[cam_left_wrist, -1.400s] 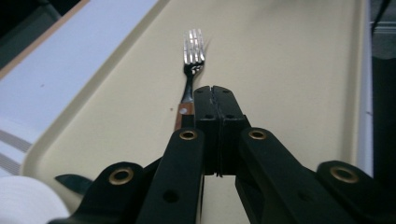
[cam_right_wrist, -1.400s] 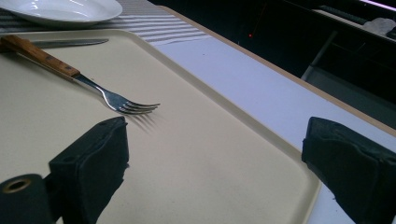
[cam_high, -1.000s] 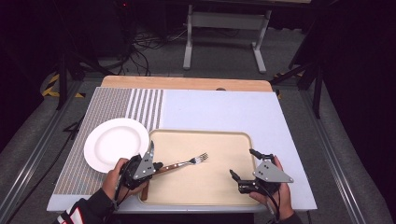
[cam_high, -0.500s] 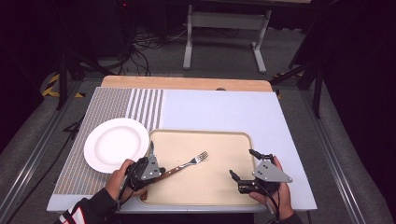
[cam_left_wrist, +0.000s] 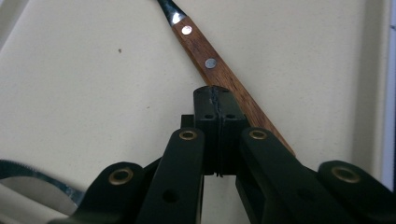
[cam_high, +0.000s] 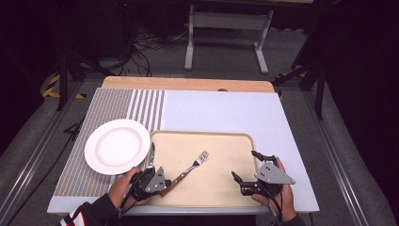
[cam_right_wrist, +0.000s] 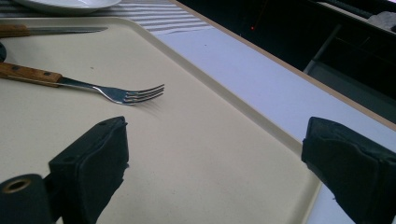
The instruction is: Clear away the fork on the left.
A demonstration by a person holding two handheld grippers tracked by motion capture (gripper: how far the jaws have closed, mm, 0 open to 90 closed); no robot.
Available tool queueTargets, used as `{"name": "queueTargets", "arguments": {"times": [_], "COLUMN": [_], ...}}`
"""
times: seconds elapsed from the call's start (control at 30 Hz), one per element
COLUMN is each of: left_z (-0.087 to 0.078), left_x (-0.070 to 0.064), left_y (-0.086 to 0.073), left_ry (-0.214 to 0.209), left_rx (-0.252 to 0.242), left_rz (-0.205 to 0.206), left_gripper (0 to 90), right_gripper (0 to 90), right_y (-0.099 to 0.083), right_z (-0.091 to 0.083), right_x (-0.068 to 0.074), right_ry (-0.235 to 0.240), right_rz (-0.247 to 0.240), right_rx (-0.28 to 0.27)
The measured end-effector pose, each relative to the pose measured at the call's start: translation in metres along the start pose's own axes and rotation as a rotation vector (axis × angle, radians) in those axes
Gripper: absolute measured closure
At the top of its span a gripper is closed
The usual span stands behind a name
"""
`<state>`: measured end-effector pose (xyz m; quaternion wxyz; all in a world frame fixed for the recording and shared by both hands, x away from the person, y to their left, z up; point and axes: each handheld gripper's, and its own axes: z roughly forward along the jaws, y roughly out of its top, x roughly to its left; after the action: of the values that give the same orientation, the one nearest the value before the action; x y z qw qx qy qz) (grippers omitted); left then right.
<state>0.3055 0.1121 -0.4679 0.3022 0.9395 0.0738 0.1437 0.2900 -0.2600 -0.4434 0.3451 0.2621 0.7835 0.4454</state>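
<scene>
A wooden-handled fork (cam_high: pixel 188 170) lies flat on the beige tray (cam_high: pixel 221 139), in the tray's near left quarter, with its tines pointing toward the tray's middle and its handle running back toward the tray's near left corner. The left gripper (cam_high: pixel 151 180) sits at that near left corner, held in the person's left hand (cam_high: pixel 123 186), and its tip is over the end of the fork's handle. In the left gripper view its jaws are pressed together with no gap between the pads, and the riveted wooden handle (cam_left_wrist: pixel 224 79) passes beneath and just beside them rather than between them; whether the pads touch the wood cannot be told. A knife (cam_high: pixel 151 155) with a serrated blade lies along the tray's left edge, just beside the fork's handle end, and a curve of its blade shows at the lower left of the left gripper view. The right gripper (cam_high: pixel 249 172) rests near the tray's near right corner, held in the person's right hand (cam_high: pixel 280 197), well apart from the fork. Its jaws stand wide apart with nothing between them, and in the right gripper view the bare tray surface shows in the gap, with the fork's tines (cam_right_wrist: pixel 137 94) farther off. A round white plate (cam_high: pixel 117 146) sits on the striped placemat (cam_high: pixel 141 106) just beside the tray's left edge. Tray and placemat both lie on the pale blue tabletop (cam_high: pixel 226 110).
</scene>
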Motion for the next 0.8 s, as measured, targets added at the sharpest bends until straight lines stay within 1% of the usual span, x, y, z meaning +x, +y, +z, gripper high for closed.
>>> {"name": "queueTargets", "arguments": {"times": [0.07, 0.1, 0.17, 0.2, 0.27, 0.3, 0.37, 0.4, 0.43, 0.47, 0.5, 0.53, 0.57, 0.6, 0.63, 0.67, 0.7, 0.73, 0.8], "left_z": [0.000, 0.000, 0.001, 0.001, 0.000, 0.000, -0.001, -0.001, -0.001, 0.000, 0.001, 0.002, 0.002, 0.004, 0.006, 0.008, 0.008, 0.010, 0.016], "left_x": [-0.001, -0.001, 0.000, 0.000, 0.004, 0.004, 0.010, 0.012, 0.018, 0.021, 0.024, 0.027, 0.027, 0.029, 0.031, 0.037, 0.037, 0.040, 0.043], "left_y": [0.001, 0.002, 0.003, 0.004, 0.007, 0.007, 0.011, 0.013, 0.016, 0.019, 0.021, 0.025, 0.025, 0.029, 0.033, 0.039, 0.039, 0.042, 0.048], "left_ry": [-0.018, -0.018, -0.016, -0.012, -0.006, -0.006, 0.009, 0.006, 0.008, 0.005, -0.001, 0.004, 0.004, 0.002, 0.010, 0.000, 0.000, -0.016, -0.029], "left_rx": [-0.001, -0.006, -0.004, -0.017, -0.049, -0.049, -0.089, -0.101, -0.132, -0.143, -0.154, -0.167, -0.167, -0.176, -0.183, -0.214, -0.214, -0.223, -0.228], "left_rz": [0.004, 0.013, 0.016, 0.027, 0.023, 0.023, 0.032, 0.031, 0.037, 0.040, 0.051, 0.056, 0.056, 0.067, 0.098, 0.120, 0.120, 0.115, 0.118], "left_gripper": [90.0, 90.0, 90.0, 90.0, 90.0, 90.0, 90.0, 90.0, 90.0, 90.0, 90.0, 90.0, 90.0, 90.0, 90.0, 90.0, 90.0, 90.0, 90.0], "right_gripper": [8.0, 8.0, 8.0, 8.1, 8.2, 8.2, 8.3, 8.3, 8.3, 8.3, 8.3, 8.3, 8.3, 8.3, 8.3, 8.3, 8.3, 8.3, 8.3], "right_y": [0.000, 0.000, 0.000, 0.000, 0.000, 0.000, 0.001, 0.002, 0.002, 0.002, 0.001, 0.001, 0.001, 0.001, 0.002, 0.002, 0.002, 0.002, 0.002], "right_z": [0.000, -0.001, -0.001, -0.001, -0.001, -0.001, -0.003, -0.003, -0.002, -0.002, -0.001, 0.000, 0.000, 0.000, 0.000, 0.000, 0.000, -0.001, 0.000], "right_x": [0.000, -0.001, -0.001, -0.001, -0.001, -0.001, -0.001, -0.001, -0.001, -0.001, -0.001, -0.001, 0.000, 0.000, 0.000, 0.001, 0.001, 0.001, 0.001], "right_ry": [-0.003, -0.003, -0.004, -0.004, -0.010, -0.010, -0.011, -0.012, -0.013, -0.010, -0.010, -0.011, -0.009, -0.010, -0.012, -0.010, -0.010, -0.010, -0.010], "right_rz": [0.002, 0.003, 0.005, 0.005, 0.003, 0.003, 0.001, 0.004, 0.002, 0.006, 0.007, 0.004, 0.003, 0.002, 0.001, 0.004, 0.004, 0.003, 0.001], "right_rx": [-0.001, -0.001, -0.003, -0.003, -0.009, -0.009, -0.024, -0.029, -0.027, -0.023, -0.020, -0.016, -0.014, -0.014, -0.020, -0.027, -0.027, -0.028, -0.023]}}
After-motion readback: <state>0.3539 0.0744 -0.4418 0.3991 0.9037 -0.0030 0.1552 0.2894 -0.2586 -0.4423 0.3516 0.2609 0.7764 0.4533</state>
